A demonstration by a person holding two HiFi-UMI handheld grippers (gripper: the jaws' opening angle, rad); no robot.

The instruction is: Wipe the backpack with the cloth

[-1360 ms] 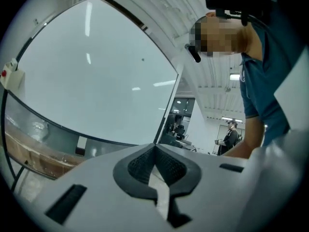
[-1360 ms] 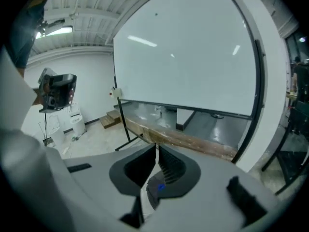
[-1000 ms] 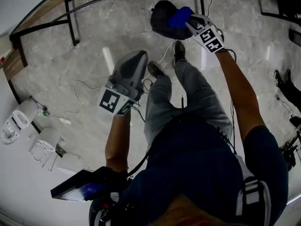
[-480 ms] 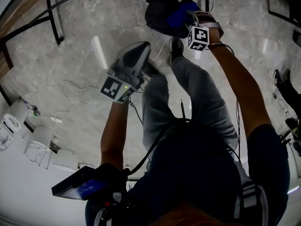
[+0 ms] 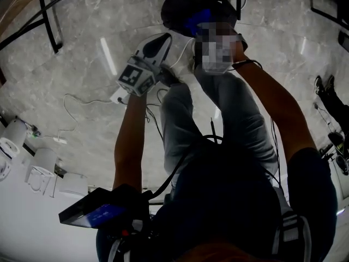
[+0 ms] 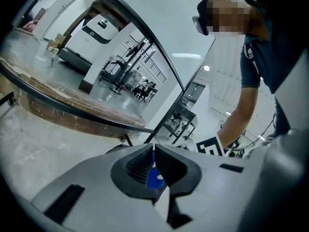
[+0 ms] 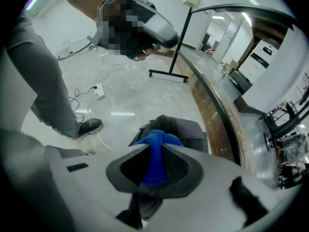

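1 cloth (image 7: 155,162) in R gripper (image 7: 154,147), jaws just closing.

Backpack (image 7: 189,130) only partly seen
My right gripper (image 7: 155,151) and its blue cloth (image 7: 157,139) cover the near side; in the head view that gripper is blurred out.

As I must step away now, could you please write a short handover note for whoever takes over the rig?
Right gripper: shut on the blue cloth; its jaws have just been closing on it.
Left gripper: shut, holding nothing, off to one side of the backpack.
Backpack: black, on the floor ahead of the person's feet, with the cloth just over it; contact cannot be told.
Done: cloth gripped and at the backpack.
Left: wipe the backpack; no wiped area shows yet.
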